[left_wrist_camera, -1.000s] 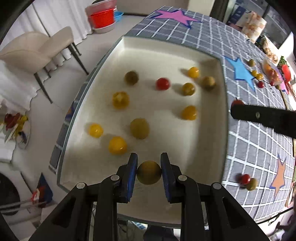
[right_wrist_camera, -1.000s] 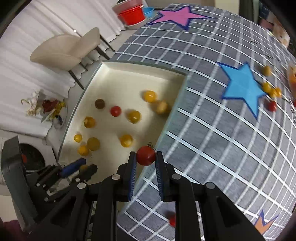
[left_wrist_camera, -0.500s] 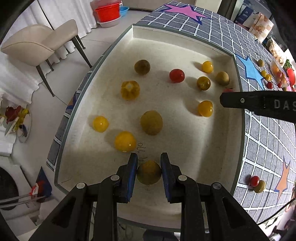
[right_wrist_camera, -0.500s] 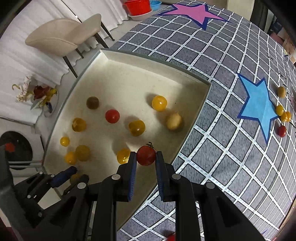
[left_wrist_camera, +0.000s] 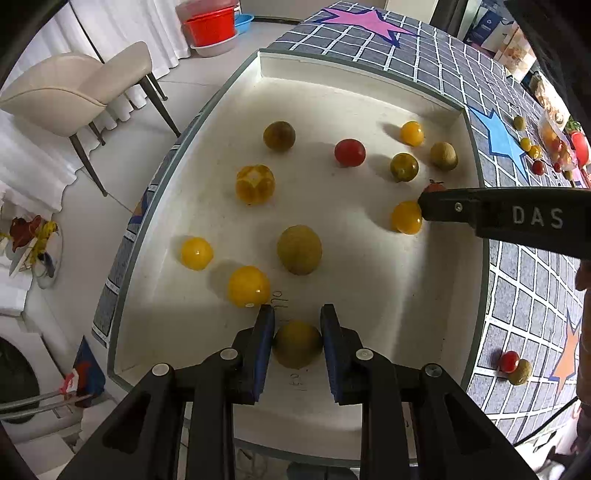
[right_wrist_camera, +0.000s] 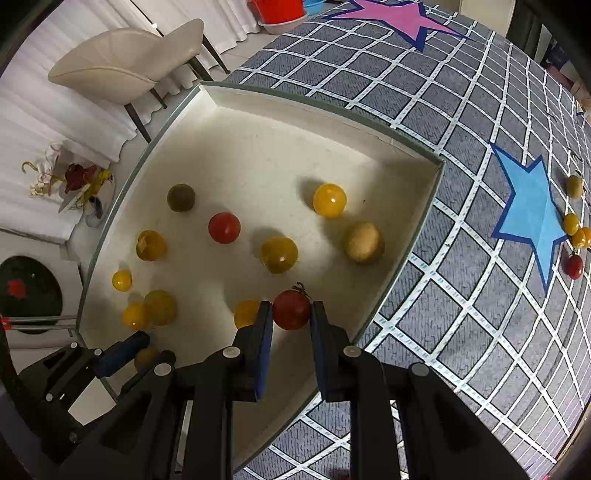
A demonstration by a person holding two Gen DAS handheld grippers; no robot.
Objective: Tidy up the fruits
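Note:
A shallow white tray [left_wrist_camera: 369, 92] [right_wrist_camera: 314, 122] holds several small yellow, green and red fruits. My left gripper [left_wrist_camera: 297, 317] is shut on an olive-yellow fruit [left_wrist_camera: 297, 343], low over the tray's near part. My right gripper [right_wrist_camera: 291, 314] is shut on a red tomato with a stem [right_wrist_camera: 291, 308], just above the tray floor near its right wall. In the left wrist view the right gripper's finger [left_wrist_camera: 480, 210] reaches in from the right, with the red tomato [left_wrist_camera: 435, 186] peeking behind its tip.
The grey grid tablecloth with stars [right_wrist_camera: 461, 110] carries more loose fruits by the blue star [right_wrist_camera: 572, 229] and a red and green pair [left_wrist_camera: 514, 366]. A beige chair [left_wrist_camera: 74, 96] and red basin [left_wrist_camera: 210, 26] stand on the floor beyond.
Both grippers have moved forward and down over the tray with their fruits held. The right gripper crossed the tray's right wall and now hangs inside it.

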